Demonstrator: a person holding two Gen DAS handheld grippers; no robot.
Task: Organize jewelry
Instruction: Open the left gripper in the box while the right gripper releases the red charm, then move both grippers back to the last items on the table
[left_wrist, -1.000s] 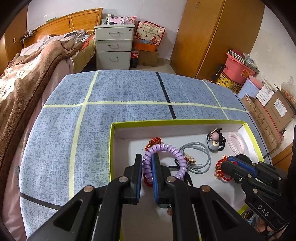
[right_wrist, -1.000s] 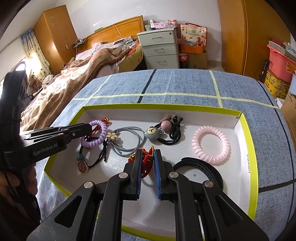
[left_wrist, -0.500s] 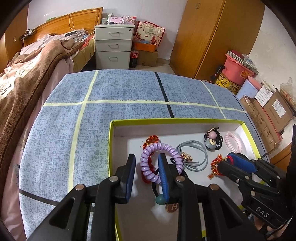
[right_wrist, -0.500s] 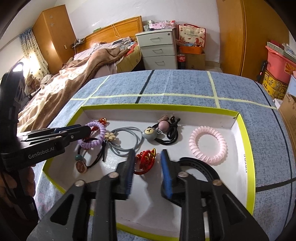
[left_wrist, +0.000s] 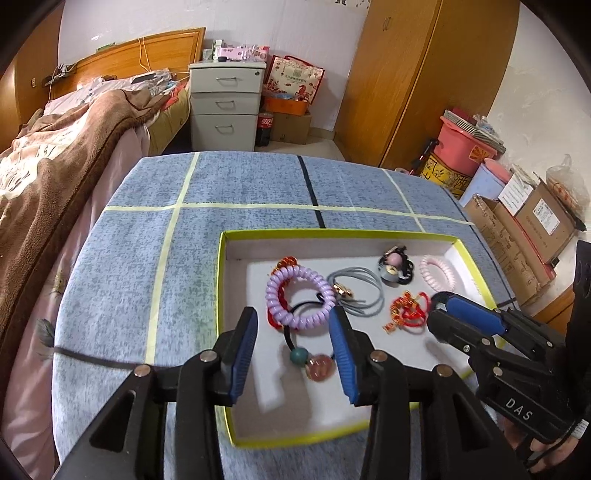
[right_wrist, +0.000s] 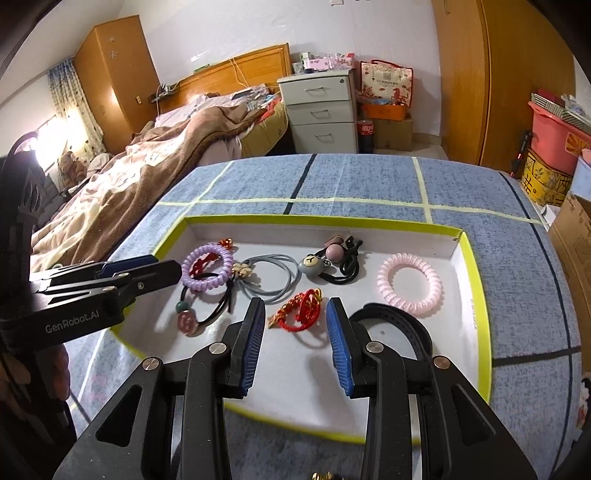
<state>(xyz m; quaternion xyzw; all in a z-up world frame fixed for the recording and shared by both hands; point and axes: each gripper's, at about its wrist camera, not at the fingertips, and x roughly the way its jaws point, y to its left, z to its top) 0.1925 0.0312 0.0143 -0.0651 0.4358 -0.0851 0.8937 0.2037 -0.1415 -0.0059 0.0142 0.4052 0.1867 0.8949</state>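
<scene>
Jewelry all inside shallow green-rimmed box (right_wrist: 476, 295) on blue table (right_wrist: 369, 181): black band (right_wrist: 399, 317), pink coil tie (right_wrist: 409, 283), purple coil tie (left_wrist: 298, 295), red knot charm (right_wrist: 303, 310).
Sorting looks near done; one gold piece near bottom edge of right view, unclear.
Left gripper (left_wrist: 293, 332) jaws just opened, apart, over purple tie, not gripping.
Right gripper (right_wrist: 295, 323) jaws just opened, apart, charm loose beyond tips.
Low box walls; open table beyond.

- My left tool (left_wrist: 293, 326) is black plastic, with two angular arms ending in ribbed blue pads (left_wrist: 243, 354).
- Round silver screws sit on its arm joints.
- My right tool (right_wrist: 295, 317) looks the same.
- White "DAS" lettering marks the right tool's side; "GenRobot.AI" marks the left's.
- A dark cuff shows at my right hand (left_wrist: 550, 448).
</scene>
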